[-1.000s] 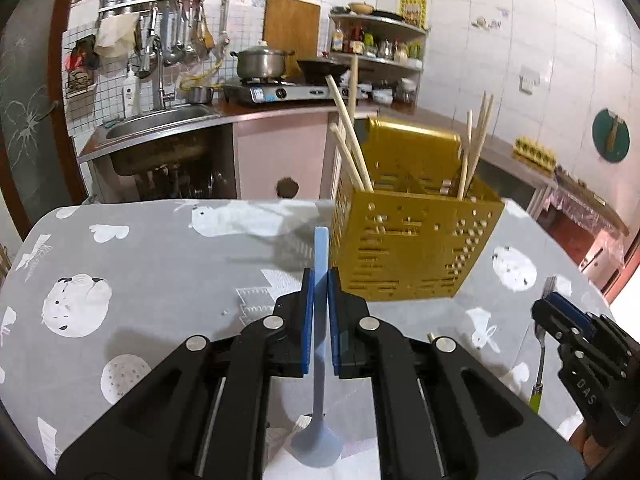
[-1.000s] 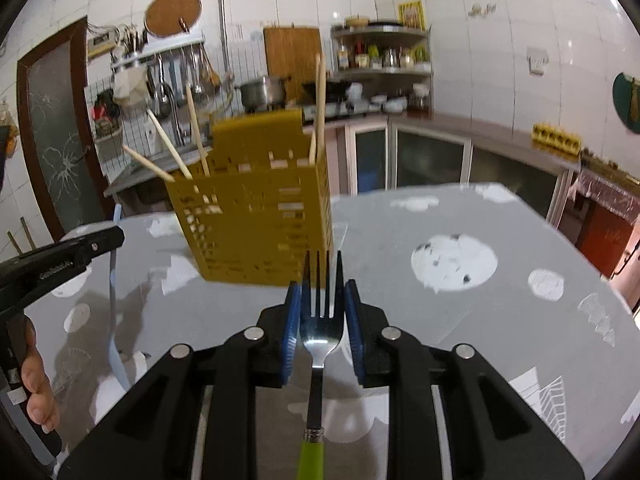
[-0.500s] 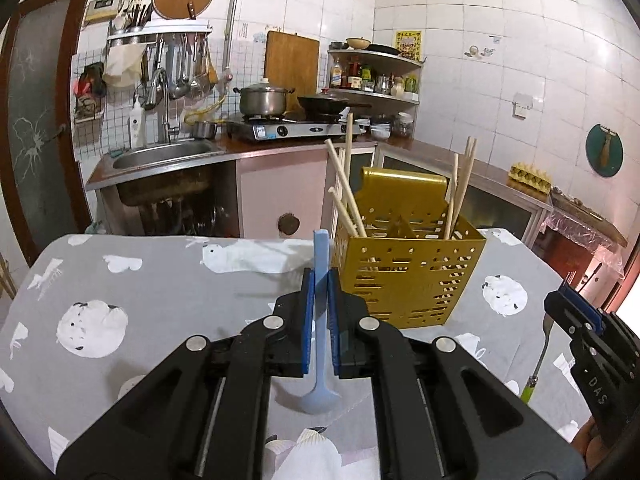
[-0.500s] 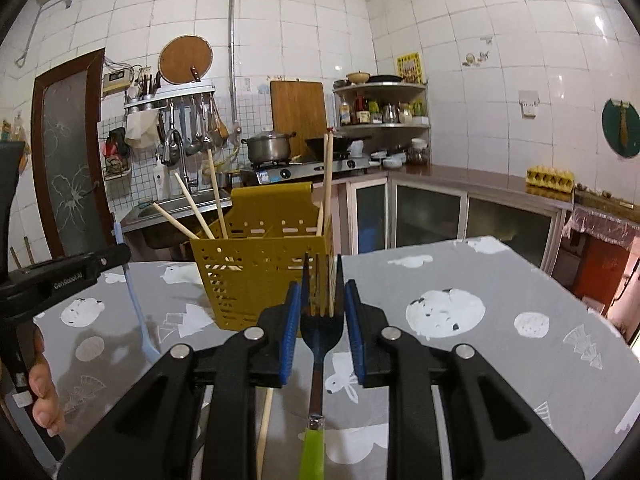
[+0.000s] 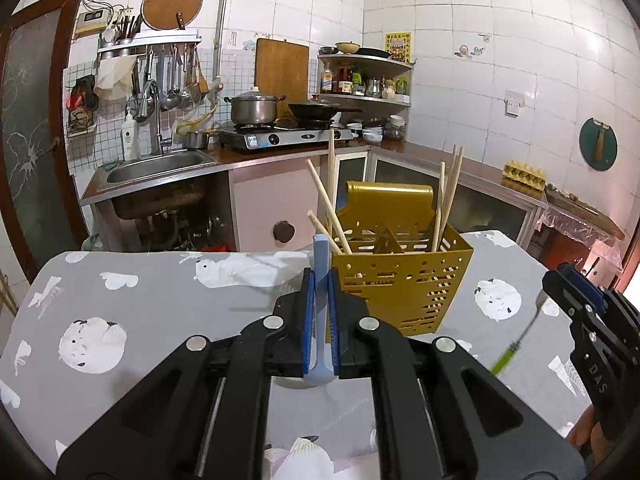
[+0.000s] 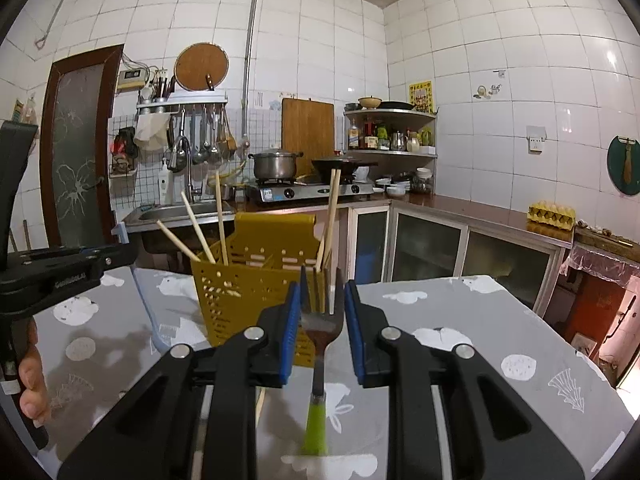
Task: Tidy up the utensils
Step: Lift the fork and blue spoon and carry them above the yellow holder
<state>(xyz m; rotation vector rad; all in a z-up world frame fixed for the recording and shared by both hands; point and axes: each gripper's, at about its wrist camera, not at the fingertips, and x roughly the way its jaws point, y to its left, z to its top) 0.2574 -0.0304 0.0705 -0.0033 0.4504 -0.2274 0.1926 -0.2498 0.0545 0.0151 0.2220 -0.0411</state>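
Note:
My left gripper [image 5: 320, 280] is shut on the handle of a light blue spoon [image 5: 321, 256], whose bowl hangs down behind the pads. My right gripper [image 6: 320, 300] is shut on the head of a fork [image 6: 320, 320] with a green handle [image 6: 314, 428] pointing down. A yellow perforated utensil holder [image 5: 404, 280] [image 6: 256, 280] stands on the table just beyond both grippers, with several wooden chopsticks [image 5: 330, 216] [image 6: 200, 232] leaning in it. In the left wrist view the right gripper [image 5: 576, 296] shows at the right edge with the fork [image 5: 516, 344] hanging under it.
The table [image 5: 160, 312] wears a grey cloth with white animal prints. Behind it run a counter with a sink [image 5: 156, 168], a stove with a pot [image 5: 252, 110], and cabinets [image 6: 432, 244]. A hand [image 6: 32, 380] holds the left gripper's grip.
Both grippers have risen and tilted up with their utensils; the holder now sits lower and smaller in each view, and more of the kitchen wall shows.

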